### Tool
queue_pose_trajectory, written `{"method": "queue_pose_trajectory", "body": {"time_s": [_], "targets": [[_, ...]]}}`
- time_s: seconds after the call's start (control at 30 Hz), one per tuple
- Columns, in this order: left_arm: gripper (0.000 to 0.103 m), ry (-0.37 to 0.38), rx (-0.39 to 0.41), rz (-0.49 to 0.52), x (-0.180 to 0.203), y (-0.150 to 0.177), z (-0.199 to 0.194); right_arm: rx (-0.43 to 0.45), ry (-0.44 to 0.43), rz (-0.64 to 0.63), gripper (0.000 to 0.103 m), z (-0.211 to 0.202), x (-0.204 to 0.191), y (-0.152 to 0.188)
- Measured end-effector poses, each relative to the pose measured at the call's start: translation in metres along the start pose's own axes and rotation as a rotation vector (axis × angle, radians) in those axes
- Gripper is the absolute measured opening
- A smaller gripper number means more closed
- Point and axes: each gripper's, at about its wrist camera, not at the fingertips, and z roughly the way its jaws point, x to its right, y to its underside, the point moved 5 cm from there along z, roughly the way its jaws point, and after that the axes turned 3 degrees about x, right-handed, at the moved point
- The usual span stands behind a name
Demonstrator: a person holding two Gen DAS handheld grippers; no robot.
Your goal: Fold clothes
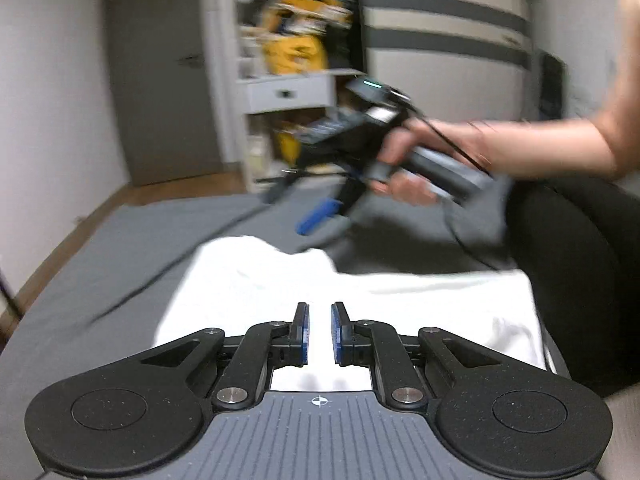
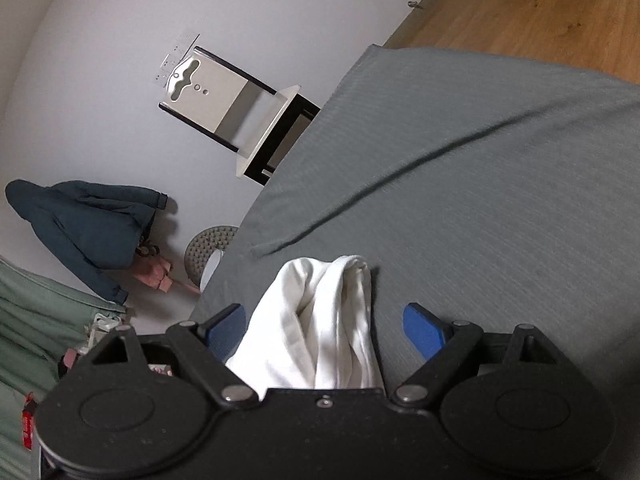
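From my left wrist camera, my left gripper [image 1: 319,332] hovers low over the white garment [image 1: 420,304], its two blue-padded fingers [image 1: 303,334] set a narrow gap apart with nothing between them. The garment lies spread on the grey bed cover [image 1: 100,272], with a rumpled ridge across its far edge. Beyond it, my right hand [image 1: 404,168] grips the handle of the right gripper [image 1: 316,216], which is up in the air above the bed and blurred; one blue finger shows pointing down toward the cover, and from here I cannot tell how its jaws stand. A black cable trails from it. Behind stand a grey door [image 1: 156,72] and a white shelf unit [image 1: 288,92] stuffed with something yellow.

From my right wrist camera, the right gripper [image 2: 326,330] has its blue fingers [image 2: 424,334] spread wide apart. A bunched fold of the white garment [image 2: 320,332] sits between them, reaching back to the gripper body, but neither pad presses on it. The grey bed cover [image 2: 480,180] stretches beyond, with one long crease running across it. Past the bed's edge I see wooden floor [image 2: 520,12], a white chair [image 2: 236,108] against the wall, and a dark blue jacket [image 2: 84,232] hanging there.
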Motion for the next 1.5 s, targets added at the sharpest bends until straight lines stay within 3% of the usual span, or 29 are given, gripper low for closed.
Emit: {"method": "queue_pose_trajectory", "body": {"time_s": [0.07,0.17,0.23,0.33,0.37,0.43,0.47,0.5,0.57,0.63,0.7,0.8,0.97,1.03,1.23,1.37,1.5], "targets": [[0.012,-0.029,0.021,-0.05,-0.012,-0.004,-0.006,0.02,-0.047,-0.062,0.086,-0.002,-0.012,-0.001],[0.012,-0.026,-0.023,-0.147,-0.012,-0.005,-0.007,0.002,-0.141,-0.2,0.083,0.006,-0.032,0.0],[0.012,-0.015,-0.06,-0.272,-0.008,0.002,-0.008,-0.042,-0.156,-0.26,0.065,0.017,-0.038,0.002],[0.018,-0.119,-0.066,-0.286,0.011,0.009,-0.014,-0.127,-0.13,-0.241,0.056,0.035,-0.032,0.009],[0.03,-0.155,-0.083,-0.201,0.023,0.008,-0.012,-0.142,-0.131,-0.229,0.056,0.037,-0.03,0.012],[0.065,-0.214,-0.108,-0.024,0.049,0.008,-0.011,-0.163,-0.133,-0.214,0.056,0.04,-0.028,0.016],[0.095,-0.239,-0.102,0.067,0.062,0.009,-0.011,-0.171,-0.135,-0.211,0.057,0.041,-0.028,0.017],[0.103,-0.263,-0.097,0.157,0.075,0.009,-0.011,-0.173,-0.135,-0.208,0.058,0.04,-0.027,0.018],[0.103,-0.268,-0.11,0.273,0.092,0.007,-0.011,-0.178,-0.133,-0.199,0.059,0.041,-0.027,0.02],[0.103,-0.259,-0.177,0.304,0.095,0.005,-0.002,-0.183,-0.131,-0.182,0.06,0.043,-0.026,0.021],[0.102,-0.31,-0.217,0.346,0.092,0.001,0.005,-0.189,-0.128,-0.163,0.062,0.045,-0.023,0.022],[0.102,-0.392,-0.273,0.48,0.095,-0.005,0.019,-0.19,-0.121,-0.155,0.065,0.046,-0.022,0.024],[0.102,-0.403,-0.387,0.752,0.129,-0.003,0.047,-0.193,-0.129,-0.116,0.068,0.048,-0.019,0.024],[0.101,-0.431,-0.435,0.753,0.133,-0.001,0.067,-0.194,-0.132,-0.11,0.069,0.047,-0.019,0.025],[0.088,-0.539,-0.54,0.558,0.127,-0.004,0.082,-0.201,-0.138,-0.103,0.071,0.046,-0.019,0.027],[0.057,-0.645,-0.568,0.521,0.125,-0.003,0.084,-0.199,-0.131,-0.113,0.072,0.046,-0.022,0.028],[0.038,-0.674,-0.569,0.501,0.133,0.0,0.083,-0.184,-0.125,-0.101,0.072,0.045,-0.019,0.027]]}}
